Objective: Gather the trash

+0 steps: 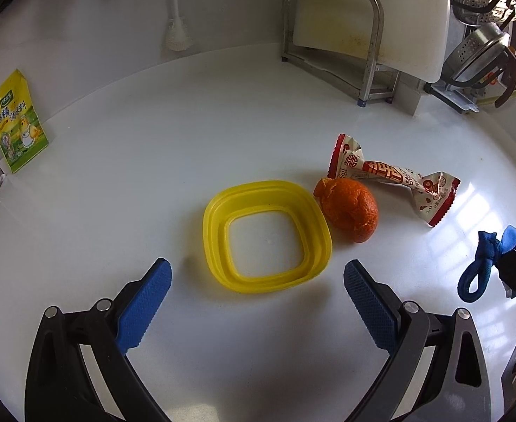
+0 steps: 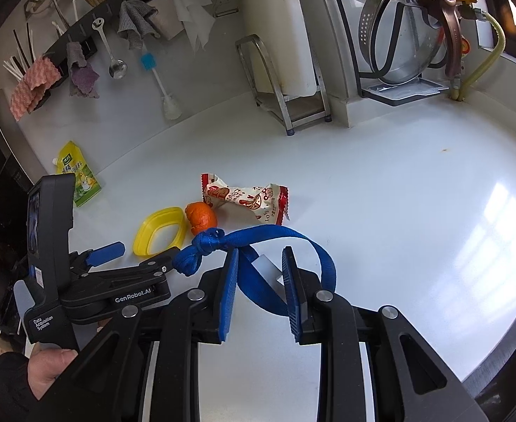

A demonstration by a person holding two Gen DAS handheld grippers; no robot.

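An orange peel (image 1: 349,209) lies on the white counter next to a yellow square container (image 1: 266,235). A red and white snack wrapper (image 1: 395,177) lies just behind the peel. My left gripper (image 1: 258,299) is open and empty, a little in front of the container. In the right wrist view the peel (image 2: 201,218), the container (image 2: 159,230) and the wrapper (image 2: 247,198) lie ahead to the left. My right gripper (image 2: 260,274) is open; a knotted blue strap (image 2: 223,241) hangs across its fingers. The left gripper (image 2: 107,249) shows at the left.
A yellow seasoning pouch (image 1: 17,123) leans on the back wall at the left. A metal rack with a white cutting board (image 1: 363,35) stands at the back. Steel strainers and a pot lid (image 2: 405,35) sit in a rack at the right. Utensils and cloths hang on the wall (image 2: 82,66).
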